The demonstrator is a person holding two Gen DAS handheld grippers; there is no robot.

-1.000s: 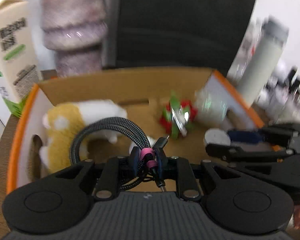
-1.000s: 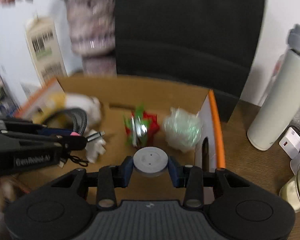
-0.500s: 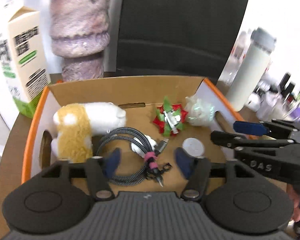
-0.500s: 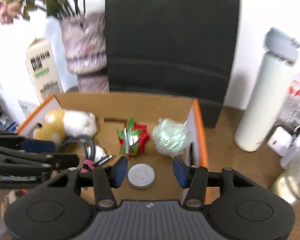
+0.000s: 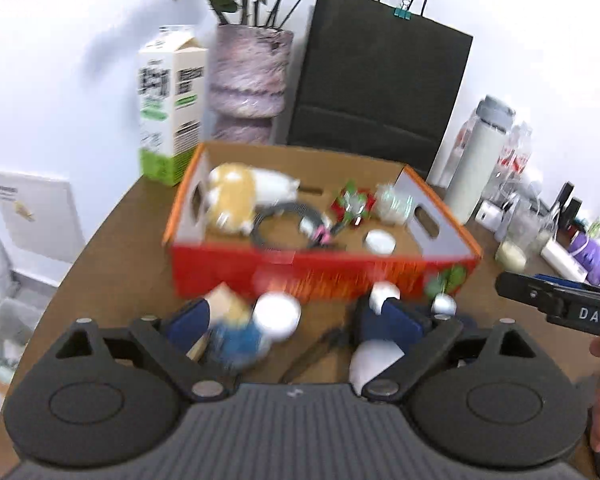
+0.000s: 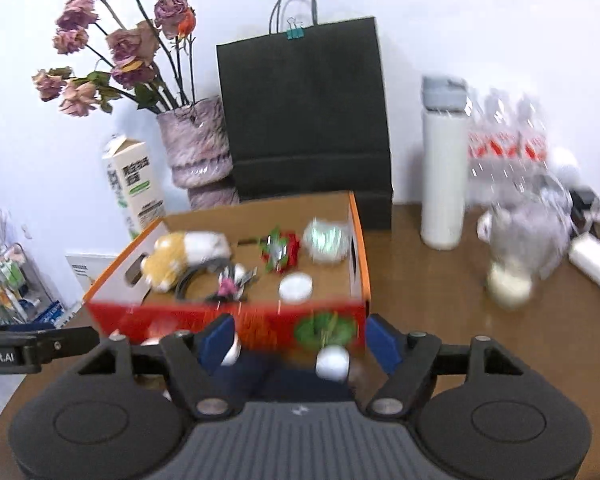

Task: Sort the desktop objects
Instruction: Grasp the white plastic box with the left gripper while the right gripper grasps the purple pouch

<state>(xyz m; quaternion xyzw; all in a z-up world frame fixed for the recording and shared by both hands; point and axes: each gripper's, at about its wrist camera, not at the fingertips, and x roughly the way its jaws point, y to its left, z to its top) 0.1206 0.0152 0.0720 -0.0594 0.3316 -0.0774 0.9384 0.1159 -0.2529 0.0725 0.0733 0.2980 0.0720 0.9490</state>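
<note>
A red cardboard box [image 5: 300,276] with an orange rim stands on the brown table. Inside lie a yellow-and-white plush toy [image 5: 240,196], a coiled braided cable [image 5: 284,224], a red-and-green bow [image 5: 352,204], a pale crinkled ball [image 5: 394,202] and a white round puck [image 5: 380,242]. My left gripper [image 5: 292,320] hovers in front of the box, jaws opening, gripping nothing; blurred small items [image 5: 278,312] lie on the table below it. My right gripper [image 6: 300,342] is also in front of the box [image 6: 240,324], jaws opening and empty, with the puck [image 6: 296,286] and cable [image 6: 204,280] beyond it.
Behind the box stand a milk carton [image 5: 172,104], a purple vase of dried flowers [image 5: 248,76] and a black paper bag [image 5: 376,80]. A white bottle [image 6: 442,168], plastic bottles and jars crowd the right side. A small white ball [image 6: 332,362] lies before the box.
The left gripper released the cable and the right released the puck inside the box. Both have opened wide and pulled back out of the box to its front.
</note>
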